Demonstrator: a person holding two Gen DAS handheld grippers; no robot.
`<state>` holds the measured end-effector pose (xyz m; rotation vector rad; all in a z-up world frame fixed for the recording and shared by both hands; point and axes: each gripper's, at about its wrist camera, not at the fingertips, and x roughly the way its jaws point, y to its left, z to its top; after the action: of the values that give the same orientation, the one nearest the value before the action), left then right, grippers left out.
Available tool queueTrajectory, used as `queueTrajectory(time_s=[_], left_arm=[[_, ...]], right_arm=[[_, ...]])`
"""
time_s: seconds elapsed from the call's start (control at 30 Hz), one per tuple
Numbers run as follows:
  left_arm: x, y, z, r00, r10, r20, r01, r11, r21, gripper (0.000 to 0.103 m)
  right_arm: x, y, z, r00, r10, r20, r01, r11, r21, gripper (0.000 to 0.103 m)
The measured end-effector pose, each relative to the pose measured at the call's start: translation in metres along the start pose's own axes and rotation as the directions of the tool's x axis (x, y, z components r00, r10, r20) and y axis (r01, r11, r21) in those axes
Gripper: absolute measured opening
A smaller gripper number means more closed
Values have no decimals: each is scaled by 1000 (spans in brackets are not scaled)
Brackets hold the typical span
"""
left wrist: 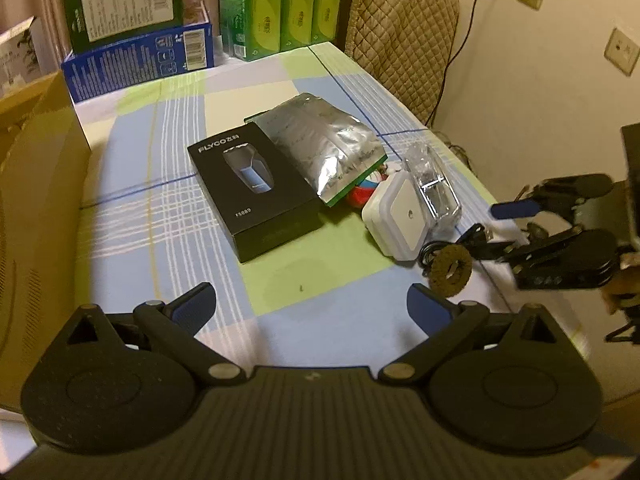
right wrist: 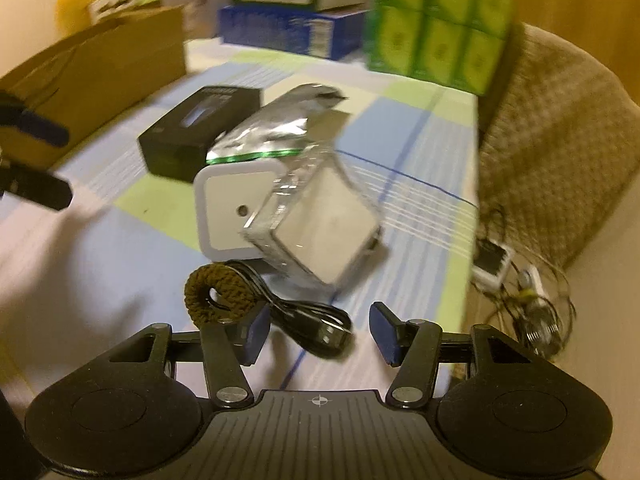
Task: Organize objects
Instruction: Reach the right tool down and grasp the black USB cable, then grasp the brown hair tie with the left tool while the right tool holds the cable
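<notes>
Foil bag (left wrist: 320,142) half covers the black box (left wrist: 250,188), whose long axis runs away from the camera. Both hand-held grippers, left (left wrist: 310,306) and right (right wrist: 316,332), gape empty.

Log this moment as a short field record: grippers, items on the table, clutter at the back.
left gripper: open, empty, above the checked tablecloth
right gripper: open, empty, black cable lying between its fingers
centre items: black shaver box, silver foil bag leaning on it
near right gripper: white square device, clear plastic case, brown woven ring
back of table: blue box, green cartons
left edge: cardboard box
</notes>
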<state>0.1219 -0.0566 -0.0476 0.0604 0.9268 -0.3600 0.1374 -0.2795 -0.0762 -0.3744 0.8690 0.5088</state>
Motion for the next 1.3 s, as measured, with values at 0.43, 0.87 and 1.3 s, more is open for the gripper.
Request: queueTrajectory(time_s=[0.43, 0.87, 1.3], left_arm=[[-3, 11, -8, 1000, 12, -23, -12, 1000, -15, 100], [-2, 16, -18, 997, -20, -71, 20, 1000, 0, 94], [10, 13, -22, 993, -68, -98, 70, 997, 16, 92]], right_arm=[[4, 30, 1, 991, 118, -69, -117, 993, 26, 30], [-4, 55, 4, 988, 134, -79, -120, 980, 161, 28], [5, 57, 9, 986, 145, -77, -145, 989, 5, 41]])
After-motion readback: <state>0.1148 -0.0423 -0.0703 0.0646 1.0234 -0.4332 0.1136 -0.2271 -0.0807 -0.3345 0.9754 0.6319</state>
